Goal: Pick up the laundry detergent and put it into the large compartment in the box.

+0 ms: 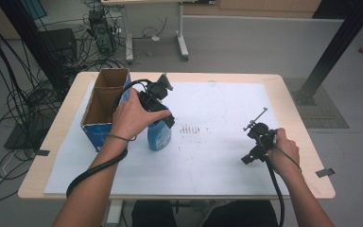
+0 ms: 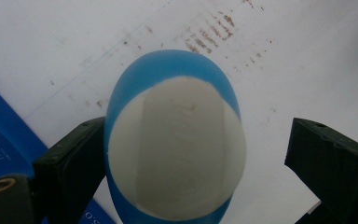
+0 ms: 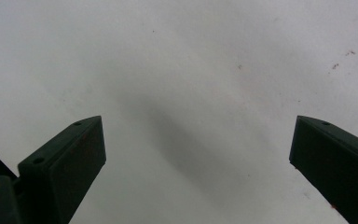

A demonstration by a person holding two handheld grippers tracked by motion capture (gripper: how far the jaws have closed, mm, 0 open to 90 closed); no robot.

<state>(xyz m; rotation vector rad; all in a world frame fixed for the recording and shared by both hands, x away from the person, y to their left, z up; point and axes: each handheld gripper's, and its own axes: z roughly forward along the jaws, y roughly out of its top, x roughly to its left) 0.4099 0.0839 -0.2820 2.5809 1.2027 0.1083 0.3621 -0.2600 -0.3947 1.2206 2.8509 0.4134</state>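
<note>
— What's the right gripper doing, nearest us?

— Its jaws are spread wide over bare white paper, nothing between them.

— And the left gripper?

— Jaws apart too, with the blue bottle standing between them. The bottle's white cap end faces up at the camera; one jaw sits right against its side, the other stands clear of it.

— Anything beyond?

— A blue cardboard box, open-topped, just beside the bottle on the far side of the left hand.

Table w/ white sheet, box, bottle.
</note>
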